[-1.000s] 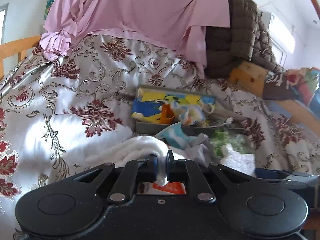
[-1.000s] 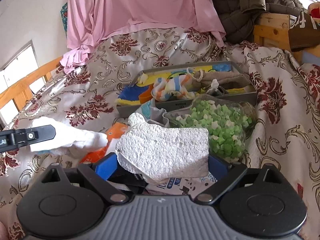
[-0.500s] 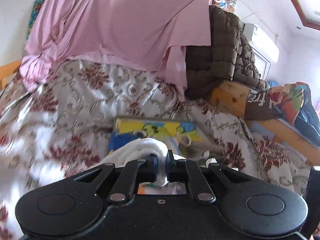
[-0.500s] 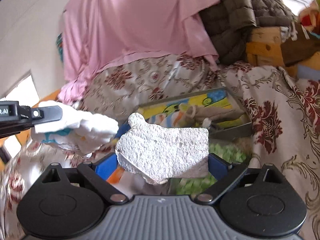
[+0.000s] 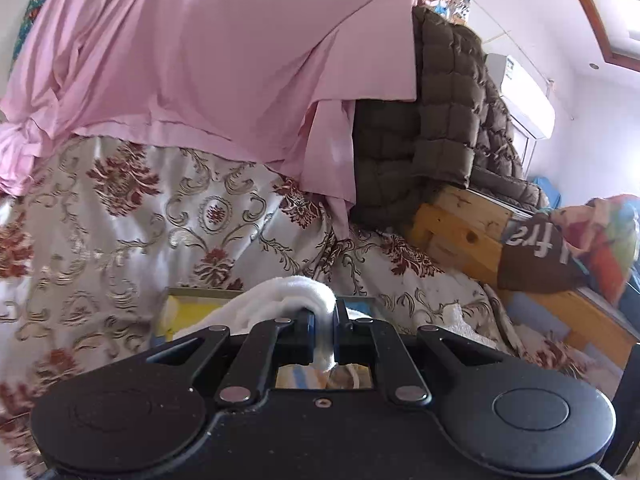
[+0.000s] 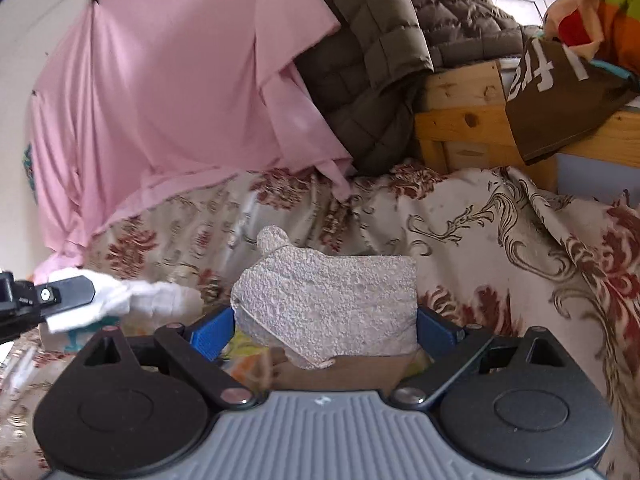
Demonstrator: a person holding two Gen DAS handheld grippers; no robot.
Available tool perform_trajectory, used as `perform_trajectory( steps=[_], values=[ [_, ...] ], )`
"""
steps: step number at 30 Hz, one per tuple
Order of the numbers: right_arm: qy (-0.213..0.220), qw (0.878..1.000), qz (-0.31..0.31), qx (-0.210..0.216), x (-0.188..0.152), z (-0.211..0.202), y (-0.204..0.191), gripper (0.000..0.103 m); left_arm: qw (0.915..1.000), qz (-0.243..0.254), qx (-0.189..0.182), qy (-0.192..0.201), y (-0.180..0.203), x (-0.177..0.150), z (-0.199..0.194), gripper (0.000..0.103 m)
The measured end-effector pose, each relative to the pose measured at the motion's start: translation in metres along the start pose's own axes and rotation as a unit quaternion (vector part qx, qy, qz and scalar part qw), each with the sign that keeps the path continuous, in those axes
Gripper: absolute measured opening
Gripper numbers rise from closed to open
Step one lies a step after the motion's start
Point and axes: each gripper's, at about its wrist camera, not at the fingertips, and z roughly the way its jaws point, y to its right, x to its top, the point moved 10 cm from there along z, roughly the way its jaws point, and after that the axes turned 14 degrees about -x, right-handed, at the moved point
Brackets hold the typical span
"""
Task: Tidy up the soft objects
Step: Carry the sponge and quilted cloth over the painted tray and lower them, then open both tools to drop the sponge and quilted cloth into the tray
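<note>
A: We note the left claw (image 5: pixel 325 334) pinched tight on the white cloth (image 5: pixel 280 298), held above the floral bedspread (image 5: pixel 120 232).

B: Right claw (image 6: pixel 325 320) grips the white foam piece (image 6: pixel 328 300) across its width; organizer box (image 5: pixel 188 308) below, probably.

A sheet (image 5: pixel 192 60) hangs behind the bed (image 5: pixel 120 220), with a quilted jacket (image 5: pixel 440 120) to its right. Right of the jacket stands a wooden frame (image 5: pixel 460 232). A box (image 5: pixel 192 304) lies on the bed below the cloth (image 5: pixel 288 292).

pink sheet (image 5: pixel 192 64) draped | brown quilted jacket (image 5: pixel 440 120) beside | wooden frame (image 6: pixel 464 112) below
</note>
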Motion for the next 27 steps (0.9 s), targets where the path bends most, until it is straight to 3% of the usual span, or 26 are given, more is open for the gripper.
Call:
perform_trajectory(
  steps=[10, 17, 23, 27],
  values=[
    [-0.047, 0.997, -0.053, -0.003, -0.018, 0.046, -0.01, 0.098, 0.9972, -0.058, 0.021, -0.042, -0.035, -0.034, 0.077, 0.009],
    [-0.072, 0.995, -0.063, 0.006, -0.027, 0.053, -0.02, 0.098, 0.9918, -0.097, 0.038, -0.073, -0.064, -0.065, 0.089, 0.011],
    [-0.084, 0.994, -0.062, 0.009, -0.03, 0.054, -0.019, 0.098, 0.9879, -0.109, 0.046, -0.1, -0.068, -0.079, 0.088, 0.013],
    [-0.092, 0.994, -0.067, 0.01, -0.032, 0.052, -0.017, 0.1, 0.9862, -0.104, 0.063, -0.113, -0.067, -0.081, 0.084, 0.023]
  ],
)
